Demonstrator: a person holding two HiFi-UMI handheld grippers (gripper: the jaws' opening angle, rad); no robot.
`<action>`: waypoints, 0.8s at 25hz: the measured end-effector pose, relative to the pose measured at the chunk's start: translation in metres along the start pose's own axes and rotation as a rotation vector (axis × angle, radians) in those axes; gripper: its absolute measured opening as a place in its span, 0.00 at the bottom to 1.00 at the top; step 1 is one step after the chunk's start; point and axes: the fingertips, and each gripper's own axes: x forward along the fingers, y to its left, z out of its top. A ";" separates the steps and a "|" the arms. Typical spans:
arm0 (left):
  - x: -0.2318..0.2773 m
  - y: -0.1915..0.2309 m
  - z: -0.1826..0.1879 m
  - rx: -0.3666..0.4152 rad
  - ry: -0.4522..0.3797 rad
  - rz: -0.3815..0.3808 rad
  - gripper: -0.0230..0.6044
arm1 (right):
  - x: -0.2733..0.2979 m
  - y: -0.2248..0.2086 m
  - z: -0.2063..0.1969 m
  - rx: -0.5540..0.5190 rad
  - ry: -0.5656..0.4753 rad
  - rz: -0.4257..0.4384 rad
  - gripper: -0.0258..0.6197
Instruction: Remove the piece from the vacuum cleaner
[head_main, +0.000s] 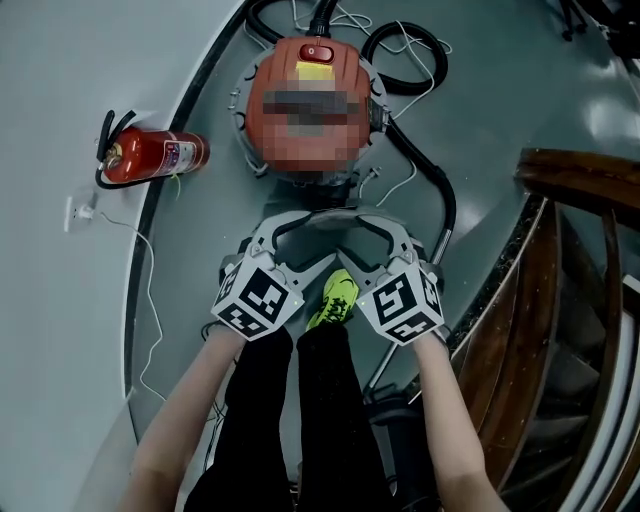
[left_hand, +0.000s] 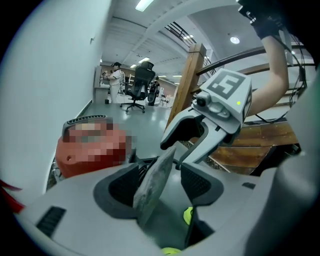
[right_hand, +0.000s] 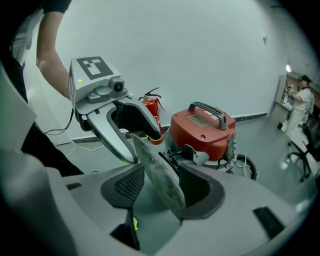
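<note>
Because my left claw and right claw stand spread, I fear the loose, dusty filter pad slips floorward at six o'clock of the vacuum cleaner.

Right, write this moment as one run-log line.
dusty grey piece: clear of red vacuum cleaner | left hand-held gripper: open, piece between jaws | right hand-held gripper: open, piece between jaws

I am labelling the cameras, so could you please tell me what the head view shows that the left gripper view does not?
Only the head view: the fire extinguisher, the hose and the person's legs. Only the left gripper view: an office chair and ceiling lights. Both: the vacuum cleaner, the right gripper and the grey piece.
</note>
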 end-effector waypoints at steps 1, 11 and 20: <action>0.002 0.002 -0.001 0.002 0.004 0.001 0.45 | 0.003 -0.002 -0.001 -0.010 0.005 -0.001 0.38; 0.021 0.015 -0.014 0.017 0.042 0.015 0.46 | 0.025 -0.015 -0.010 -0.095 0.072 0.025 0.42; 0.034 0.026 -0.026 0.003 0.072 -0.001 0.46 | 0.044 -0.017 -0.019 -0.126 0.139 0.078 0.42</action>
